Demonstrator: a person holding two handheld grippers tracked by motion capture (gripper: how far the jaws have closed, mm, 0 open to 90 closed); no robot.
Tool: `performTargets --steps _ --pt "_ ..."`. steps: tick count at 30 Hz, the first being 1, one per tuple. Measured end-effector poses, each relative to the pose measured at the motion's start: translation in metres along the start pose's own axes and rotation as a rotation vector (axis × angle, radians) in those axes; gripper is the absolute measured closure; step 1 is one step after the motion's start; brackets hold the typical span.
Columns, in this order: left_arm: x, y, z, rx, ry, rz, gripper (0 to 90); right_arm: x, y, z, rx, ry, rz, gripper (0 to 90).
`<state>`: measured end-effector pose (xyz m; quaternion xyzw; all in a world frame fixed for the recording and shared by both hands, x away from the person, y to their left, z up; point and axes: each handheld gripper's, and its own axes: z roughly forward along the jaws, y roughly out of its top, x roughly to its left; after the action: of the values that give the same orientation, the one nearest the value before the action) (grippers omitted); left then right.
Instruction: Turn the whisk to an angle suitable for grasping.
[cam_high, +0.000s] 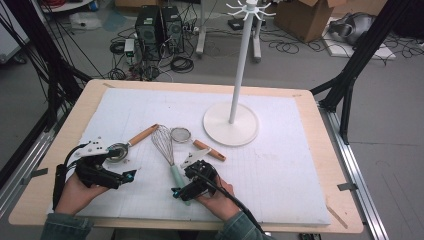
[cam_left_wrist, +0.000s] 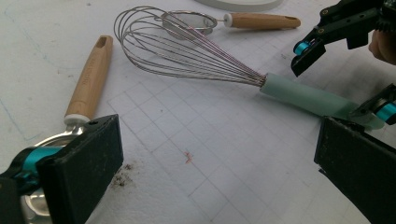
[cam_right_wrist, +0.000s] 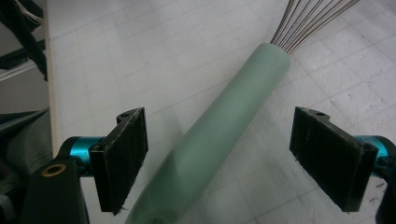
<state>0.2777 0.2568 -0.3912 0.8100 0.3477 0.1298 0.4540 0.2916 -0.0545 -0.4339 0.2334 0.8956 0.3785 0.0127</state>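
Looking down from the high view, the right claw (cam_high: 176, 191) sat low over the whisk (cam_high: 167, 152), at the end of its mint handle, while the left claw (cam_high: 131, 176) rested well to the side of it, just below a wooden-handled scoop (cam_high: 126, 146). Beyond the right claw lay a small strainer (cam_high: 187, 136) and a white stand (cam_high: 231, 122) on the worktop (cam_high: 310, 220).

In the left gripper view, the left claw (cam_left_wrist: 219, 163) stood wide open with only bare mat between its pads; the whisk (cam_left_wrist: 196, 58) lay ahead of it.

In the right gripper view, the right claw (cam_right_wrist: 233, 161) stood open astride the whisk handle (cam_right_wrist: 224, 126), pads apart from it on both sides.
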Motion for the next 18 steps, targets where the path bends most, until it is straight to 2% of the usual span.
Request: performTargets --steps 4,11,16,18 --pt "0.0003 0.0000 -0.0004 0.000 0.000 0.002 1.8 0.0015 0.0013 0.0042 0.012 -0.010 0.002 21.3" --pt "0.0004 -0.0001 0.0001 0.003 -0.002 0.002 1.8 0.0026 0.0019 0.0075 0.038 -0.035 -0.008 31.4" --pt "-0.0003 -0.0002 0.0005 0.004 0.000 0.000 1.8 0.0051 0.0032 0.0071 0.048 -0.041 0.005 36.4" --pt "-0.0006 0.0000 0.0004 0.002 -0.002 0.000 1.8 0.0083 0.0033 0.0081 0.050 -0.059 -0.012 37.6"
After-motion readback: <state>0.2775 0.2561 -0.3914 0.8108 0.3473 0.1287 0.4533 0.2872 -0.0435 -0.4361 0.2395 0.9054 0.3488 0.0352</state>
